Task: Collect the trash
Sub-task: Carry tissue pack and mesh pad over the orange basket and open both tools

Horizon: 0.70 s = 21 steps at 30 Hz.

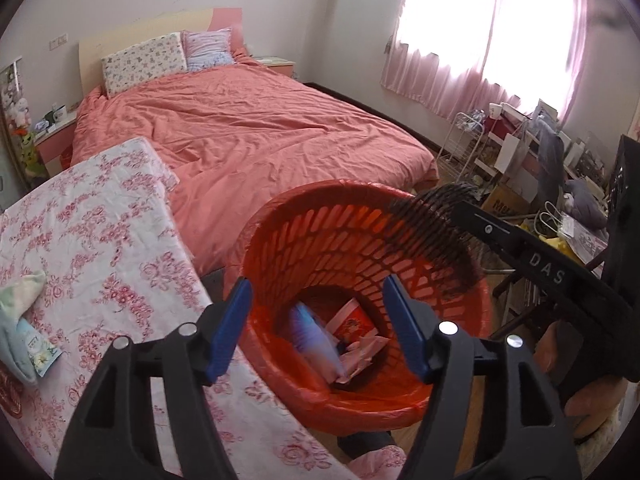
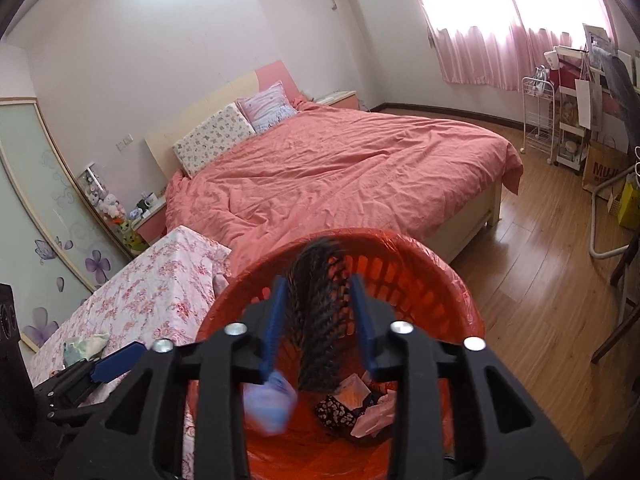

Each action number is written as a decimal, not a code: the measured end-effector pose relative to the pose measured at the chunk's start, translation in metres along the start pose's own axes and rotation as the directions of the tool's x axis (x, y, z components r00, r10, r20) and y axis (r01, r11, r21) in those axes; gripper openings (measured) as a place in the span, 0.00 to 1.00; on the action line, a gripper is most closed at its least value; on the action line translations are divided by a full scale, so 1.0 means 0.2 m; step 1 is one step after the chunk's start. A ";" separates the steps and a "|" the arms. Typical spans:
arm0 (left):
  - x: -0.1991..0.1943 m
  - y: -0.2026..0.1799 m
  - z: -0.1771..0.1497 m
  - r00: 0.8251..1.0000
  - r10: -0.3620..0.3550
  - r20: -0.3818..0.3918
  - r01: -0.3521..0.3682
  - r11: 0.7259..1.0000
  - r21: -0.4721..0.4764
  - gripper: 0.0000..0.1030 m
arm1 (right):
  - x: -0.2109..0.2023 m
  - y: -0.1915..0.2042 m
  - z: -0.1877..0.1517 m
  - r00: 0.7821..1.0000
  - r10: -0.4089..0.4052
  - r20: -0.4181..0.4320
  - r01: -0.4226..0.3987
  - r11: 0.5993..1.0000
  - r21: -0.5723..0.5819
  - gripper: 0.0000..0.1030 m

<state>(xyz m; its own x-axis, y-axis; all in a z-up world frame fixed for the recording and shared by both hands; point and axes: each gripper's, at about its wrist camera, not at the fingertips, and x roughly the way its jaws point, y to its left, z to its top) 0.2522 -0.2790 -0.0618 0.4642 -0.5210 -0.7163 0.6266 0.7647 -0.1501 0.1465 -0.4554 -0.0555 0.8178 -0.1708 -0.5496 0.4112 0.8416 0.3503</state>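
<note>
Our left gripper (image 1: 316,328) hangs over the red bin (image 1: 400,396) with its fingers spread, pinching nothing. Our right gripper (image 2: 320,320) (its body reads "DAS" in the left view) has its fingers apart around a dark comb (image 2: 320,320); whether they touch it we cannot tell. A blurred blue packet (image 2: 268,404) is in the bin, above pink wrappers (image 2: 372,416). A brown bag (image 2: 602,172) reads "MUJ".

Bed (image 2: 352,164) under a wrinkled salmon duvet, two pillows (image 2: 216,136) at the headboard. Pink curtains (image 2: 520,56) over the window. White wire cart (image 2: 538,118) on wood floor (image 2: 532,280).
</note>
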 end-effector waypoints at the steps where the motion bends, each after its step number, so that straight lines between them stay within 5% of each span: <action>1: 0.00 0.02 0.00 1.000 0.008 -0.002 -0.008 1.000 -0.005 0.65 | 0.00 0.00 -0.01 1.000 -0.004 0.000 0.004 1.000 -0.003 0.52; 8: -0.10 0.17 -0.06 0.994 0.105 0.021 -0.105 0.994 -0.016 0.69 | 0.00 0.04 -0.01 0.999 -0.033 -0.008 0.033 0.999 -0.038 0.62; 21: -0.50 0.55 -0.18 0.961 0.260 0.092 -0.248 0.961 -0.125 0.71 | -0.04 0.37 -0.08 0.999 -0.019 -0.035 0.012 0.981 -0.194 0.64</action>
<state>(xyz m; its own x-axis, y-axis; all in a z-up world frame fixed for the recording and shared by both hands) 0.2522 -0.1285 -0.0304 0.6666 -0.3370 -0.6649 0.4086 0.9112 -0.0522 0.1644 -0.3827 -0.0382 0.7950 -0.1685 -0.5827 0.3349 0.9229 0.1901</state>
